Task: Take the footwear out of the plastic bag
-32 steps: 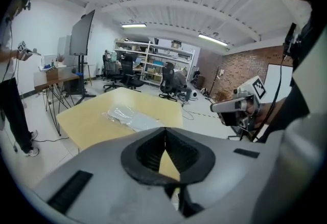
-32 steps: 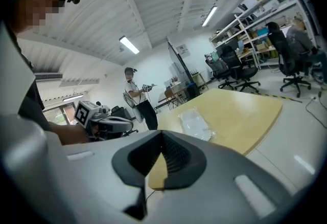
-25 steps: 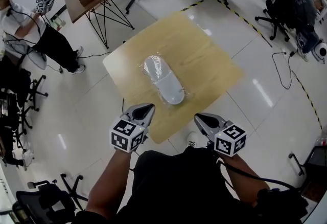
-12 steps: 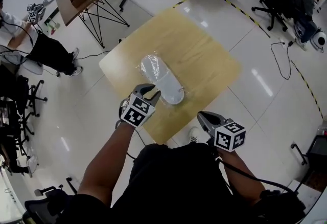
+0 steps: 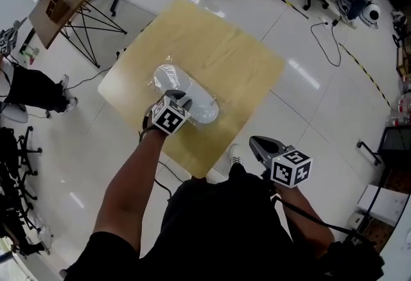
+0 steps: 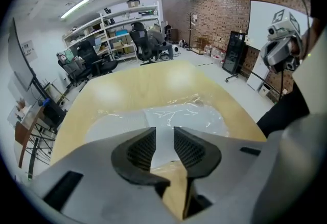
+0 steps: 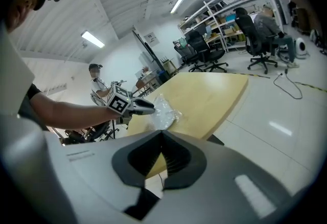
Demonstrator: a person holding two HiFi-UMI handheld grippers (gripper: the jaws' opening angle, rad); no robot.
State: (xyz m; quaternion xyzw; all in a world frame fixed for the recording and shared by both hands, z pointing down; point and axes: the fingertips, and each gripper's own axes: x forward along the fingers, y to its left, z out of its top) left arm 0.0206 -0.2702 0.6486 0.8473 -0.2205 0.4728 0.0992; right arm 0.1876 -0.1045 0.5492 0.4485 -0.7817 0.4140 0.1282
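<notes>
Hovering over the white shoe (image 5: 200, 106) in its clear plastic bag (image 5: 164, 74), near the table's (image 5: 218, 55) near left edge, the left gripper (image 5: 178, 95) has just been opened, with nothing between its pads. Only loose film should be pinched. The right gripper (image 5: 260, 143) is held clenched, empty. No writing can be read.

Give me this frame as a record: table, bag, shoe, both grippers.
table: light wooden top, holds only the bagged shoe
plastic bag: clear, lying on the table
shoe: white, inside the plastic bag
left gripper: over the bagged shoe, jaws apart and just been opening, nothing pinched between them
right gripper: off the table's near edge, jaws shut, empty
</notes>
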